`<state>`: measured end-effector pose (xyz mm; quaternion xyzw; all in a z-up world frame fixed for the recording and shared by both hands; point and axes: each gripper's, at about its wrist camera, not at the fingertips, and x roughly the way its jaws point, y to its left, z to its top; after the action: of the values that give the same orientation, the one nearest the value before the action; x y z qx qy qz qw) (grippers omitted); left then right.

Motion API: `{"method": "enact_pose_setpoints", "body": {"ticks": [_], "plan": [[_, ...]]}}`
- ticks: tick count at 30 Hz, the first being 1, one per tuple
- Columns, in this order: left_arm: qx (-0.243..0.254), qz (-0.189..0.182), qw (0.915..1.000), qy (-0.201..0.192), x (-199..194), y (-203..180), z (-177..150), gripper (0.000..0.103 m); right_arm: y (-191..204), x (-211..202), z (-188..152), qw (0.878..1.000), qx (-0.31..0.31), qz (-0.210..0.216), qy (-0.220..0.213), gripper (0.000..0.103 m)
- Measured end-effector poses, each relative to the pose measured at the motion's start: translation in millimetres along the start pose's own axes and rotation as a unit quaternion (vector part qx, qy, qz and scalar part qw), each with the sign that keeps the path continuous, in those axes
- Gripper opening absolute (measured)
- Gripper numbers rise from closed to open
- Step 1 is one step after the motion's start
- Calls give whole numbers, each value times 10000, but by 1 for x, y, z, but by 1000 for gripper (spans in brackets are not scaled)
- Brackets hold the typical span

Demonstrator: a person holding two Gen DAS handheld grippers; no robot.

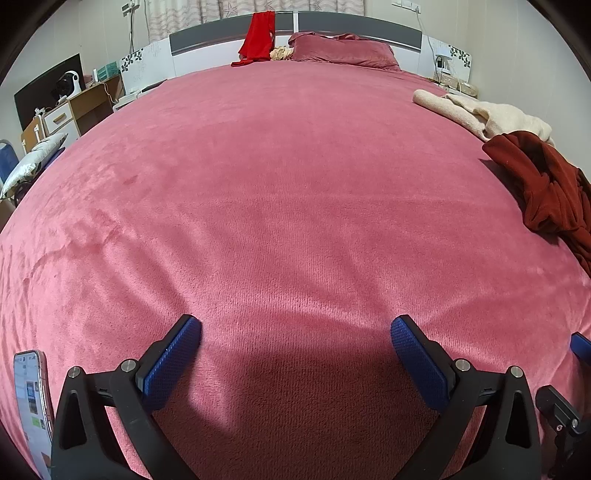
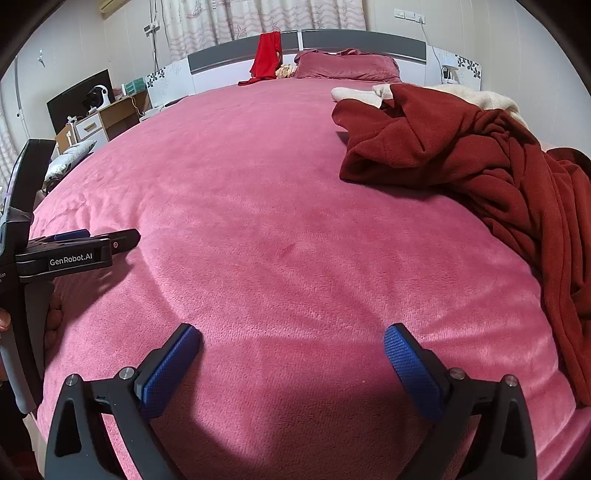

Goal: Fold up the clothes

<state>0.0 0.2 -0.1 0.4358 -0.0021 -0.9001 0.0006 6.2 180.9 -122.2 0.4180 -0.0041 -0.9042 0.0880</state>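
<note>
A crumpled dark red garment [image 2: 480,173] lies on the right side of the pink bed [image 2: 277,221]; it also shows at the right edge of the left wrist view [image 1: 546,184]. A cream garment [image 1: 480,114] lies behind it, also seen in the right wrist view [image 2: 480,98]. My left gripper [image 1: 295,325] is open and empty, low over the bare bedspread [image 1: 277,184]. My right gripper [image 2: 291,332] is open and empty, over the bedspread left of and nearer than the dark red garment. The left gripper also shows side-on in the right wrist view [image 2: 110,240].
A bright red garment [image 1: 258,37] hangs on the headboard [image 1: 354,26], beside a pink pillow [image 1: 343,51]. A desk with a monitor [image 1: 48,92] stands left of the bed. A phone [image 1: 33,406] is mounted at my left gripper's side.
</note>
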Motion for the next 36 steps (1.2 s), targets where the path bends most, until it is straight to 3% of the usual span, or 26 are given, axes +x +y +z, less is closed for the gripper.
{"method": "enact_pose_setpoints", "body": {"ticks": [36], "plan": [[-21, -7, 10000, -13, 2, -4, -3, 103, 2, -2, 0, 10000, 1, -8, 1, 103]]}}
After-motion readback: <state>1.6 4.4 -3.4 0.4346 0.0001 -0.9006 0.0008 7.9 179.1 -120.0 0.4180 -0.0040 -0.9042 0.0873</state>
